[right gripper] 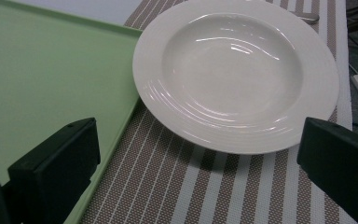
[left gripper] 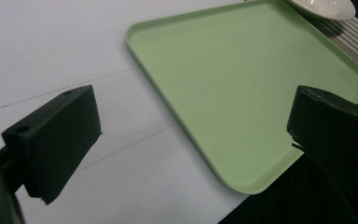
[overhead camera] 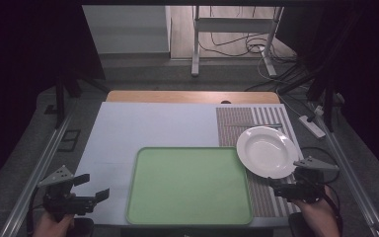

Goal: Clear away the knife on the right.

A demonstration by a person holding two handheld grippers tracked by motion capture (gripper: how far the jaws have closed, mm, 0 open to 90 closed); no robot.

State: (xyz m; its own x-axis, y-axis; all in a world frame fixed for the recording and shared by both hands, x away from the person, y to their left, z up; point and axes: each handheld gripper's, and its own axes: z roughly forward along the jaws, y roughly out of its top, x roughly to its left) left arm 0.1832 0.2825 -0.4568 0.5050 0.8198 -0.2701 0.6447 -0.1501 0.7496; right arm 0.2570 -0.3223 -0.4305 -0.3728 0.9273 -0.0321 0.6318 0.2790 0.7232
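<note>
A light green tray (overhead camera: 187,185) lies empty at the table's near centre. To its right, a white deep plate (overhead camera: 267,150) rests on a brown striped placemat (overhead camera: 261,197), its left rim right at the tray's right edge. My left gripper (overhead camera: 96,186) is held near the front left corner, open, pointing at the tray (left gripper: 242,88) with nothing between its wide-apart jaws. My right gripper (overhead camera: 276,188) sits just in front of the plate (right gripper: 235,70), open and empty, over the placemat (right gripper: 191,186).
A white sheet (overhead camera: 148,128) covers the table to the left of and behind the tray. A thin metal utensil (overhead camera: 256,125) lies on the placemat beyond the plate. A power strip (overhead camera: 312,126) and cables lie on the floor to the right.
</note>
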